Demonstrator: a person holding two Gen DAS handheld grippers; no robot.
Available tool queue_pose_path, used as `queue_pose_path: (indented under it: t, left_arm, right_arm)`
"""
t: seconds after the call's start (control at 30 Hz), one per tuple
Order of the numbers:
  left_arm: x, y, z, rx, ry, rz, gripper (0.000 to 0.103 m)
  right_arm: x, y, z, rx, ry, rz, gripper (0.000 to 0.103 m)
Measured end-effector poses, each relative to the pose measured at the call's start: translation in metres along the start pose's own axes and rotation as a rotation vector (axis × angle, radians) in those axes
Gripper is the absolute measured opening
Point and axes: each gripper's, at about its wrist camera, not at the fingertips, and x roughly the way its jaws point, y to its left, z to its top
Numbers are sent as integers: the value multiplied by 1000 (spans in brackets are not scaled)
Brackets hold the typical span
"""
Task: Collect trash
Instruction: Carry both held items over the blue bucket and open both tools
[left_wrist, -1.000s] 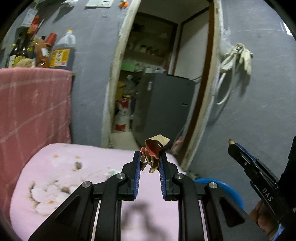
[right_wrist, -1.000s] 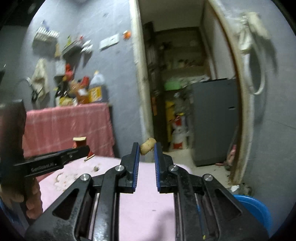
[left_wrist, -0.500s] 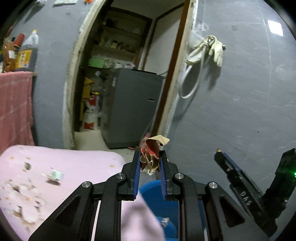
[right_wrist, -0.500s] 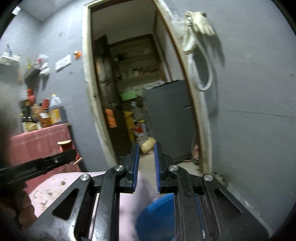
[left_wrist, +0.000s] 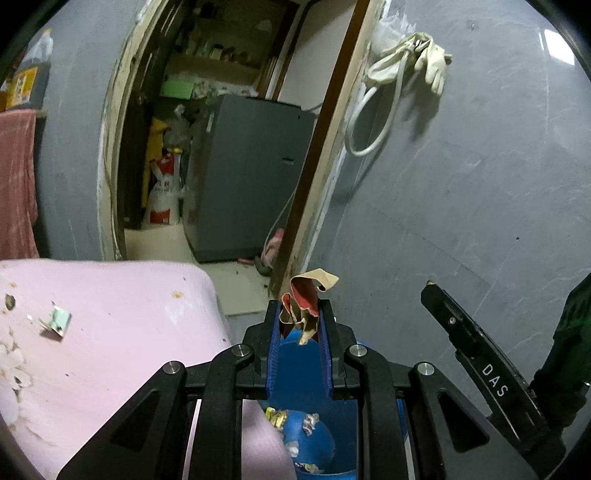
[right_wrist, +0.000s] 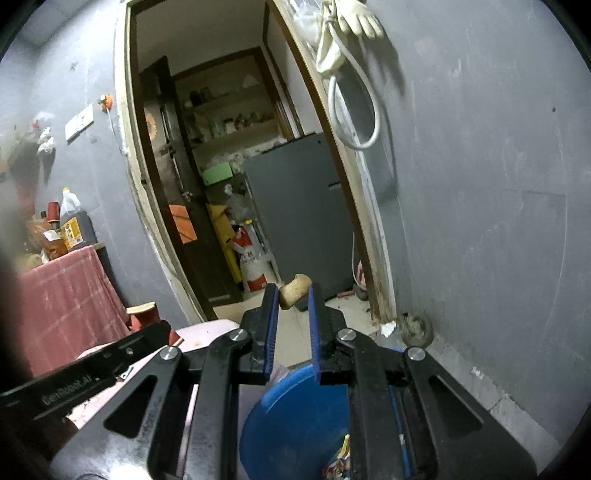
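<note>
My left gripper is shut on a crumpled red and tan wrapper, held above a blue bin that holds several scraps. My right gripper is shut on a small tan lump of trash, over the same blue bin. In the left wrist view the right gripper shows at the right; in the right wrist view the left gripper shows at the left with the wrapper. A small green scrap lies on the pink table.
The bin stands on the floor beside the pink table's edge, close to a grey wall. An open doorway leads to a storeroom with a grey appliance. A red-clothed table with bottles stands at the left. A glove and hose hang on the wall.
Both grippers have swung right, off the pink table and out over the blue bin. Each still holds its piece of trash. The bin's inside has come into view.
</note>
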Motion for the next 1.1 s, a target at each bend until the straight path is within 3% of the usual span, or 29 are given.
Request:
queue_pose_path:
  t: [0.3, 0.6, 1.0, 1.1]
  left_arm:
    - [35, 7, -19, -46, 134, 6, 16]
    - [49, 8, -33, -42, 180, 42, 16]
    - [55, 19, -42, -74, 227, 58, 29]
    - [54, 23, -40, -83, 228, 64, 37]
  right_arm:
    - [21, -16, -8, 66, 109, 7, 16]
    - [32, -26, -11, 102, 172, 14, 18]
    - [35, -27, -14, 124, 199, 4, 19]
    - [36, -27, -14, 117, 201, -1, 20]
